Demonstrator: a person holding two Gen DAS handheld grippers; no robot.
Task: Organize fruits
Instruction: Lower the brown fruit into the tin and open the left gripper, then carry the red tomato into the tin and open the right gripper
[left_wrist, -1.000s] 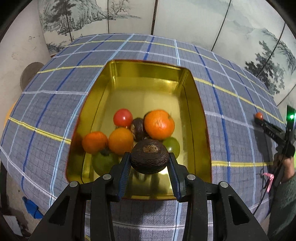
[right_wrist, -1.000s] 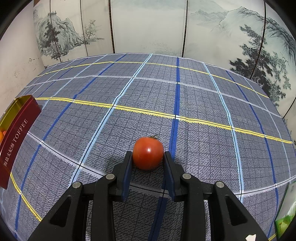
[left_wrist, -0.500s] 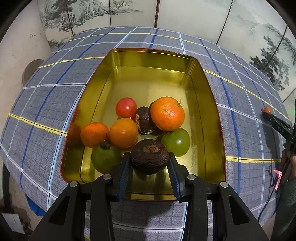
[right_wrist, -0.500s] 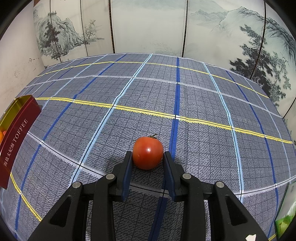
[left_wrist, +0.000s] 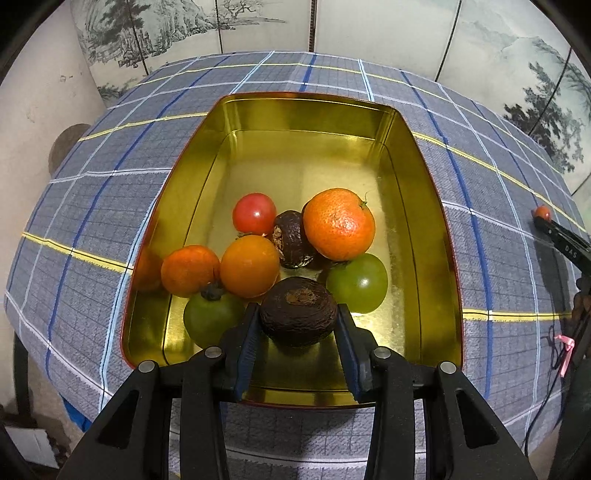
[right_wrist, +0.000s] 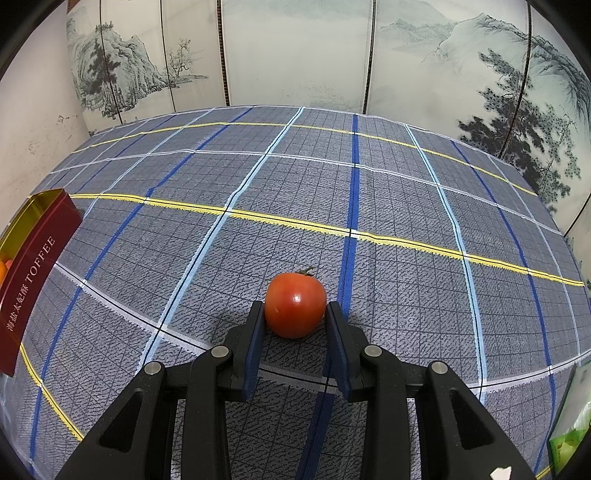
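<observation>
My left gripper (left_wrist: 298, 321) is shut on a dark brown wrinkled fruit (left_wrist: 298, 311) and holds it over the near end of a gold tin (left_wrist: 428, 192). Inside the tin lie a red tomato (left_wrist: 254, 213), several oranges (left_wrist: 339, 223), two green fruits (left_wrist: 357, 283) and another dark brown fruit (left_wrist: 291, 238). In the right wrist view my right gripper (right_wrist: 295, 314) is shut on a red tomato (right_wrist: 295, 310) low over the checked tablecloth. That same gripper and tomato (left_wrist: 541, 212) show small at the right edge of the left wrist view.
The tin's red outer wall (right_wrist: 33, 273), lettered TOFFEE, stands at the left edge of the right wrist view. A green packet (right_wrist: 569, 428) lies at the lower right. Painted folding screens (right_wrist: 295, 55) stand behind the checked table (right_wrist: 406, 192). Cables and a pink clip (left_wrist: 565, 347) hang at the right.
The left gripper has come nearer and lower over the tin with the brown fruit still in its grip, so the tin looms larger. The right gripper and its tomato have kept still.
</observation>
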